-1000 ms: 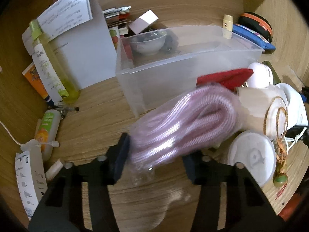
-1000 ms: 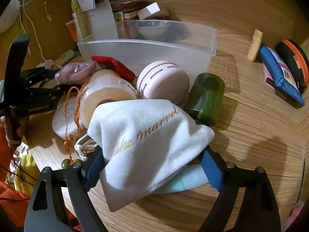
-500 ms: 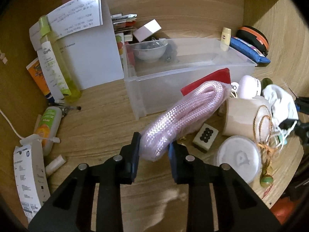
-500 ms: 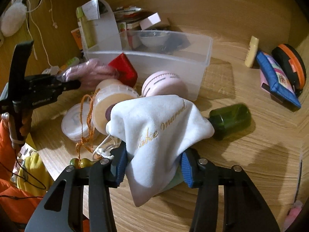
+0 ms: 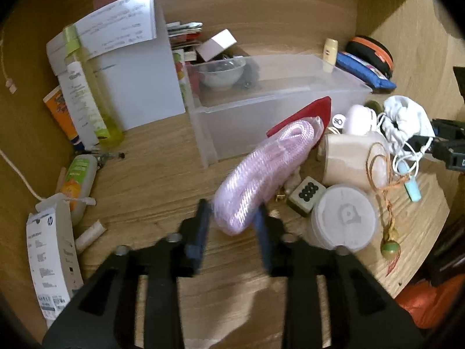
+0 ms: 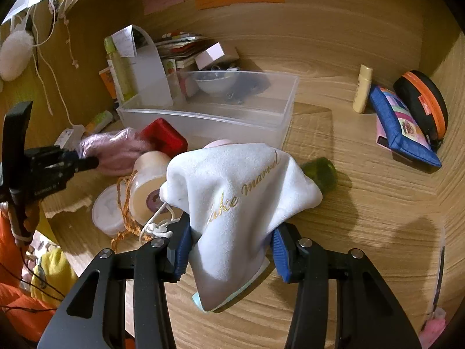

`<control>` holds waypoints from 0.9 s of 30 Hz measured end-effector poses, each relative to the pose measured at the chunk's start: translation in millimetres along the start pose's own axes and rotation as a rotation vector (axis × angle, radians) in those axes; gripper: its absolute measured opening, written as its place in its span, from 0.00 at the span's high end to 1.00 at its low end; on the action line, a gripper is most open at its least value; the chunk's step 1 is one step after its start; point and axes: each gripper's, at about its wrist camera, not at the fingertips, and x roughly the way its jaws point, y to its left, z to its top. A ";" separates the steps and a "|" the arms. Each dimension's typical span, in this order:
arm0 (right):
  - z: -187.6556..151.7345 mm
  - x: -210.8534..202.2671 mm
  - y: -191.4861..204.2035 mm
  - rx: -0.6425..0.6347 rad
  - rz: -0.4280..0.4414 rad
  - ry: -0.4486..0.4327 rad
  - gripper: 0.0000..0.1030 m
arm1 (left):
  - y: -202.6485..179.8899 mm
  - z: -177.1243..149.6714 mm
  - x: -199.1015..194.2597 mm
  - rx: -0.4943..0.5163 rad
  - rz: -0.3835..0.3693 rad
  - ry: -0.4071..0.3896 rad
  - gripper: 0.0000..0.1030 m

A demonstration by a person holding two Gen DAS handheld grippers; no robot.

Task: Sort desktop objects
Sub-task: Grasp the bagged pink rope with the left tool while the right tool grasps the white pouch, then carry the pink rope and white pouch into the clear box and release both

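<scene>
A pink coiled rope in clear wrap [image 5: 261, 174] lies slanted between the fingers of my left gripper [image 5: 231, 226]. Its jaws are opening: the rope touches the right finger and a slim gap shows at the left one. The rope's far end leans on a red box [image 5: 305, 113] in front of the clear plastic bin [image 5: 261, 116]. My right gripper [image 6: 232, 247] is shut on a white drawstring pouch [image 6: 241, 186] with gold lettering, held above the desk, a pale blue item poking out below. The right wrist view shows the left gripper [image 6: 87, 160] at the left.
The bin holds a small bowl [image 5: 223, 71]. A beige tape roll [image 5: 348, 160], a white round lid [image 5: 343, 218] and a mahjong tile [image 5: 308, 193] crowd the front. A green bottle [image 6: 319, 171] lies on its side. A blue pencil case [image 6: 404, 128] sits at the right, bottles [image 5: 87, 96] at the left.
The left jaws squeezed the rope narrow, then spread apart again. The right jaws closed on the white pouch and lifted it. The green bottle tipped onto its side.
</scene>
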 end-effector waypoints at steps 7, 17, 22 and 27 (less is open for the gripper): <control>0.3 4.0 -5.5 0.020 0.008 0.007 0.58 | -8.7 15.3 26.0 0.036 -0.038 0.019 0.35; 17.3 -10.4 -9.9 0.022 -0.001 -0.058 0.58 | -15.9 23.7 37.4 -0.008 -0.057 0.006 0.79; 32.8 -23.3 -9.8 0.008 -0.010 -0.115 0.58 | -16.8 21.8 23.6 -0.019 -0.037 -0.023 0.79; 49.0 -27.8 -6.7 -0.011 -0.008 -0.151 0.58 | -8.5 23.3 5.8 -0.075 -0.042 -0.061 0.79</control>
